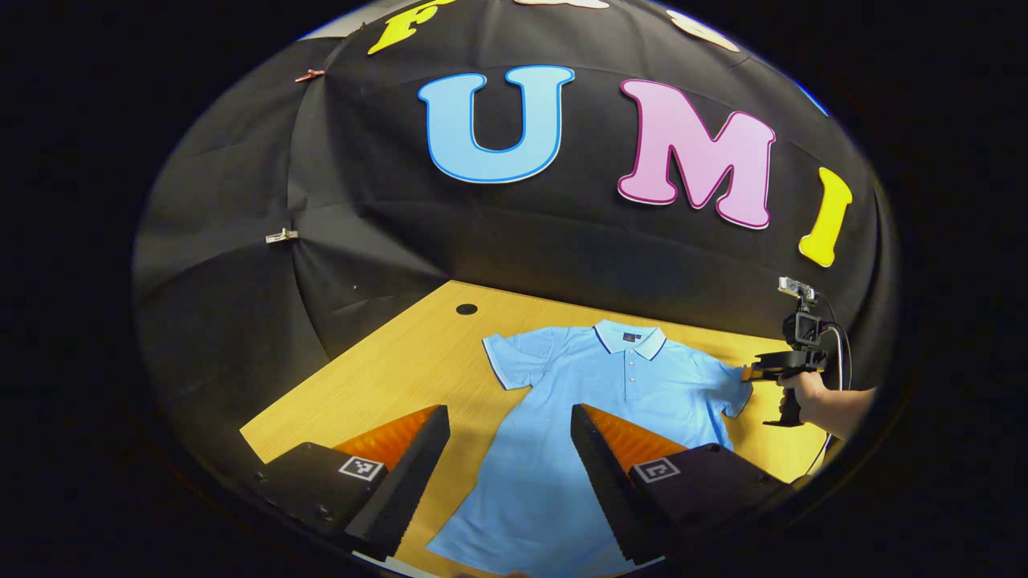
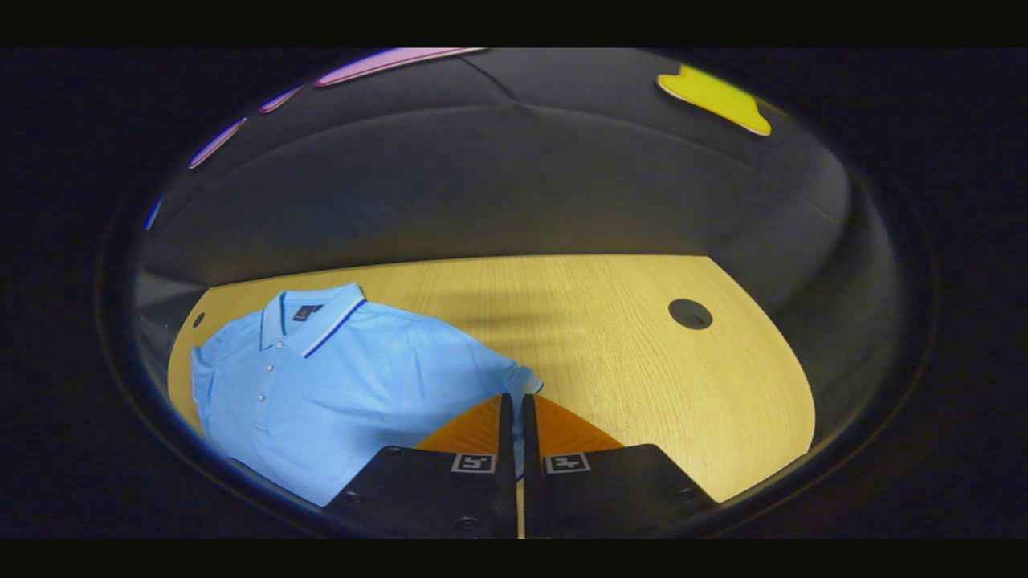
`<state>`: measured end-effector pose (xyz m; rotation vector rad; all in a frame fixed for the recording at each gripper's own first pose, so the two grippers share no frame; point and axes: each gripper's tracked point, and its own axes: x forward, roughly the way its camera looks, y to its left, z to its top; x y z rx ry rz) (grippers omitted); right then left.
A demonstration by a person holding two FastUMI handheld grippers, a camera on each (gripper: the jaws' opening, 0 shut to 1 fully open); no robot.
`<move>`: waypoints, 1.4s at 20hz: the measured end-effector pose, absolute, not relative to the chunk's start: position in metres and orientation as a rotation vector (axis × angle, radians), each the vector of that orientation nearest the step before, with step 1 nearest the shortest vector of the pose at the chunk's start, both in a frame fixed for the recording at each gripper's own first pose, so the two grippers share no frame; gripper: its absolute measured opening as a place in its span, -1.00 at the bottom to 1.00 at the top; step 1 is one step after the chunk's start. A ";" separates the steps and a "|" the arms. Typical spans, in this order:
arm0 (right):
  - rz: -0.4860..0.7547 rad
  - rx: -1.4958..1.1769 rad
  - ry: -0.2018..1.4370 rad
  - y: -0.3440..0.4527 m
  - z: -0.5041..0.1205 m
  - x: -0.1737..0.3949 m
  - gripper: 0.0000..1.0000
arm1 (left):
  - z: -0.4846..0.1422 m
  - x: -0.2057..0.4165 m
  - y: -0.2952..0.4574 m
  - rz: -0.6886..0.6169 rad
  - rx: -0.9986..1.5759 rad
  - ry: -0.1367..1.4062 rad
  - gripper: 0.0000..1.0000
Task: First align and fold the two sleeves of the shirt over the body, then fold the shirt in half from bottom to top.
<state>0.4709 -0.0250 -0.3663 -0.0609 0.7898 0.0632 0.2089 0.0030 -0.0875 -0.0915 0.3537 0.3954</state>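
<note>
The shirt's (image 1: 610,401) right sleeve (image 2: 514,377) is pinched by the closed right gripper (image 2: 514,405); the body lies leftward. The left gripper (image 1: 510,417) is held spread above the hem.

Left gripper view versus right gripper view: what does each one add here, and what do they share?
Left gripper view alone: the left gripper open above the shirt's lower body, and, farther off, the hand holding the right gripper at the sleeve.

Right gripper view alone: the right gripper seen close, fingers nearly together at that sleeve's edge, and the table hole beyond it.

Both: the light blue polo shirt lying flat, collar toward the wall, on the wooden table; neither sleeve folded yet.
</note>
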 end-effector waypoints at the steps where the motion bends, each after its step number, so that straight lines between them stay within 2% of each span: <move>1: 0.079 -0.071 0.773 -0.013 -0.358 0.471 -0.96 | -0.088 0.207 0.003 0.396 -0.093 0.351 0.94; 9: 0.321 -0.195 0.661 0.135 -0.311 0.448 -0.95 | -0.091 0.180 0.010 0.415 -0.105 0.351 0.94; 11: 0.370 -0.230 0.668 0.168 -0.315 0.431 -0.74 | -0.093 0.169 0.014 0.424 -0.105 0.357 0.94; 12: 0.394 -0.245 0.668 0.182 -0.316 0.424 -0.95 | -0.094 0.164 0.016 0.431 -0.109 0.360 0.94; 13: 0.430 -0.248 0.672 0.199 -0.320 0.415 -0.94 | -0.097 0.159 0.018 0.437 -0.117 0.362 0.94; 15: 0.507 -0.227 0.686 0.232 -0.322 0.394 -0.74 | -0.101 0.150 0.022 0.450 -0.135 0.367 0.94; 16: 0.536 -0.223 0.690 0.242 -0.320 0.385 -0.50 | -0.103 0.146 0.026 0.457 -0.141 0.371 0.94; 17: 0.560 -0.221 0.689 0.250 -0.320 0.378 -0.45 | -0.106 0.143 0.029 0.466 -0.145 0.374 0.94; 18: 0.577 -0.213 0.692 0.257 -0.320 0.370 -0.29 | -0.107 0.141 0.032 0.472 -0.151 0.376 0.94; 19: 0.590 -0.199 0.698 0.259 -0.318 0.363 -0.22 | -0.110 0.140 0.034 0.471 -0.153 0.375 0.94; 22: 0.586 -0.167 0.710 0.245 -0.310 0.345 0.92 | -0.115 0.148 0.042 0.460 -0.136 0.378 0.94; 28: 0.456 -0.205 0.720 0.137 -0.309 0.321 0.96 | -0.111 0.242 0.059 0.359 -0.099 0.334 0.94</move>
